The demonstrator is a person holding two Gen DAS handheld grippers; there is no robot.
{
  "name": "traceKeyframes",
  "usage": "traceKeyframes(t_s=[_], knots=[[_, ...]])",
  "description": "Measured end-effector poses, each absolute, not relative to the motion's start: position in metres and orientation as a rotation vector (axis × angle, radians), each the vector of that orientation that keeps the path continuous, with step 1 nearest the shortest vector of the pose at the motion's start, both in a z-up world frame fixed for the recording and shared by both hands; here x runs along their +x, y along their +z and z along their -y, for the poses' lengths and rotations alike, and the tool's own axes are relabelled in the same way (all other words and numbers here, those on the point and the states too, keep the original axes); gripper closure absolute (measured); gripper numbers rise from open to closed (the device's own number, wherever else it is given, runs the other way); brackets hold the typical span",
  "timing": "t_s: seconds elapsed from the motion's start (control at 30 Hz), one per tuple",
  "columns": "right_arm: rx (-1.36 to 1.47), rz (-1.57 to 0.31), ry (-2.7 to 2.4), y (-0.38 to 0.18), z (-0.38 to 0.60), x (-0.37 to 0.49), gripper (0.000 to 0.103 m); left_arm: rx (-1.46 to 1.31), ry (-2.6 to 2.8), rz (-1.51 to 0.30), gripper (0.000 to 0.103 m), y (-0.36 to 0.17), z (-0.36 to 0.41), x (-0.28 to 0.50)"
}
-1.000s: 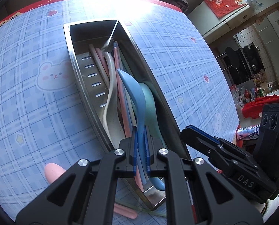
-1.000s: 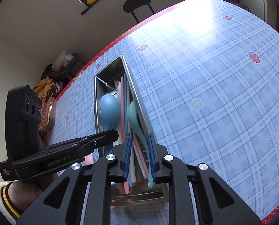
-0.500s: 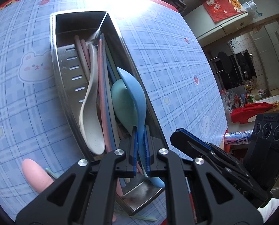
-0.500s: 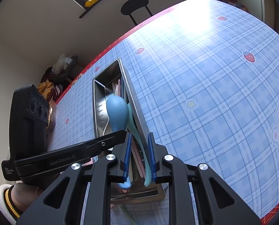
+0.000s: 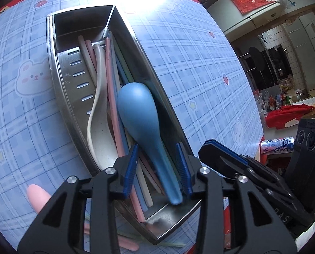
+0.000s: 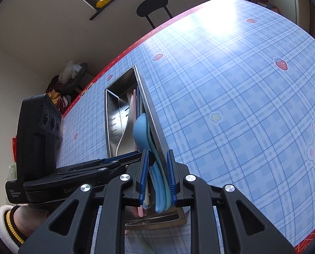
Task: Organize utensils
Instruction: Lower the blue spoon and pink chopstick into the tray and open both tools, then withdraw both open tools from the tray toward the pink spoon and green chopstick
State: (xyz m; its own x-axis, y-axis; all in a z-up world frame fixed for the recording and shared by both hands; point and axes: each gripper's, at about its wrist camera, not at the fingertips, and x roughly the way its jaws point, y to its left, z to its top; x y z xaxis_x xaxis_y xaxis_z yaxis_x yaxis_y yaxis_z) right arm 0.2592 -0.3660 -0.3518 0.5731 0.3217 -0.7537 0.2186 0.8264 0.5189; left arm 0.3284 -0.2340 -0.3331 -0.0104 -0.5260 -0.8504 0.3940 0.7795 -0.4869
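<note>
Left wrist view, we see left gripper (image 5: 157,167) just opened around blue spoon (image 5: 140,114) in tray (image 5: 73,97), right gripper (image 6: 156,177) clamped on tray wall.

A metal tray (image 5: 58,67) lies on the table (image 5: 199,74) ahead of the left tongs (image 5: 157,169), holding spoons and chopsticks; one spoon (image 5: 136,110) sits between the fingers.

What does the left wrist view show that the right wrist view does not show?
Only the left wrist view: a pink spoon on the tablecloth beside the tray, and a drink can. Only the right wrist view: a black stool and the sleeve behind the left gripper. Both: the steel utensil tray, the blue spoon and a white spoon inside it.
</note>
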Motion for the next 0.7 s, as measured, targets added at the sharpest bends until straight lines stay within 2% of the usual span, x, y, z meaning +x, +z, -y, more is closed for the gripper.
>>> traceKeyframes(t_s=[0.1,0.2,0.27,0.33,0.47,0.5,0.53,0.57,0.7], knots=[[0.614,-0.971,0.063,-0.349,0.365,0.259,0.085,-0.099,-0.717,-1.371,0.059,-0.323,0.228,0.330],[0.586,-0.964,0.073,-0.344,0.363,0.259,0.082,-0.073,-0.707,-1.314,0.048,-0.305,0.217,0.328],[0.551,-0.955,0.085,-0.340,0.360,0.257,0.062,-0.048,-0.691,-1.265,0.036,-0.291,0.207,0.325],[0.511,-0.942,0.093,-0.335,0.357,0.253,0.051,-0.030,-0.665,-1.218,0.025,-0.279,0.194,0.322],[0.425,-0.930,0.096,-0.328,0.350,0.243,0.026,-0.025,-0.610,-1.165,0.016,-0.261,0.163,0.313],[0.403,-0.927,0.096,-0.326,0.348,0.240,0.022,-0.025,-0.596,-1.159,0.012,-0.258,0.156,0.310],[0.380,-0.927,0.097,-0.325,0.345,0.238,0.013,-0.025,-0.583,-1.150,0.008,-0.256,0.148,0.307],[0.361,-0.928,0.104,-0.324,0.343,0.236,0.007,-0.024,-0.574,-1.142,0.008,-0.254,0.142,0.303],[0.300,-0.931,0.113,-0.322,0.333,0.226,0.006,-0.023,-0.534,-1.126,0.006,-0.251,0.118,0.286]])
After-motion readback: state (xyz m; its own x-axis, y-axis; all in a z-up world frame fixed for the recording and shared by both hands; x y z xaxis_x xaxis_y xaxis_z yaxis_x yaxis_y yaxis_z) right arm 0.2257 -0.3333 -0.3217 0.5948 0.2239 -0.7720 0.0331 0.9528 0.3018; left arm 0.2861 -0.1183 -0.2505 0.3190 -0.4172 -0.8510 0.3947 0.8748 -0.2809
